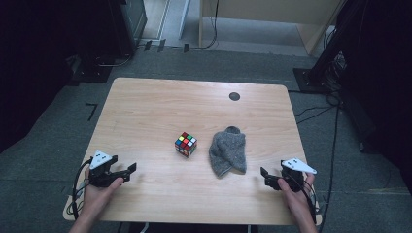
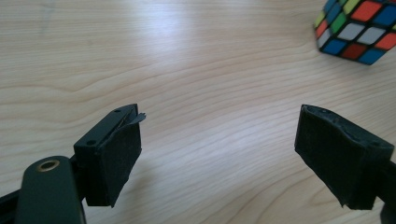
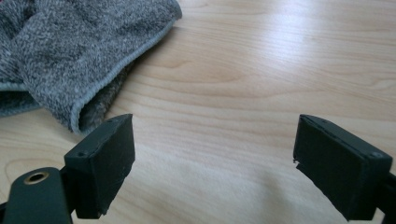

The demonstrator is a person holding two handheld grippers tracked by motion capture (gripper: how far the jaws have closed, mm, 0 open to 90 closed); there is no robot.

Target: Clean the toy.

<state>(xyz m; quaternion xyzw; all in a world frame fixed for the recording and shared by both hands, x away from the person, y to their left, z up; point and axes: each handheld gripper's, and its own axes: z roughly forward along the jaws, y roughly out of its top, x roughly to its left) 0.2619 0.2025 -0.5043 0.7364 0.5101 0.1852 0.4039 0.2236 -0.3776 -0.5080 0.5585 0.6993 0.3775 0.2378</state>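
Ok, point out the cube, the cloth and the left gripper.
cube (image 1: 186,144): high view, top face.
cloth (image 1: 228,151): high view, middle of the fabric.
left gripper (image 1: 128,172): high view, between its fingers.

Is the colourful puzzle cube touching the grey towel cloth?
Apart. The high view shows bare wooden table between the colourful puzzle cube and the grey towel cloth.

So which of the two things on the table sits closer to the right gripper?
The grey cloth, crumpled just ahead of the right gripper; the colourful cube lies farther left.
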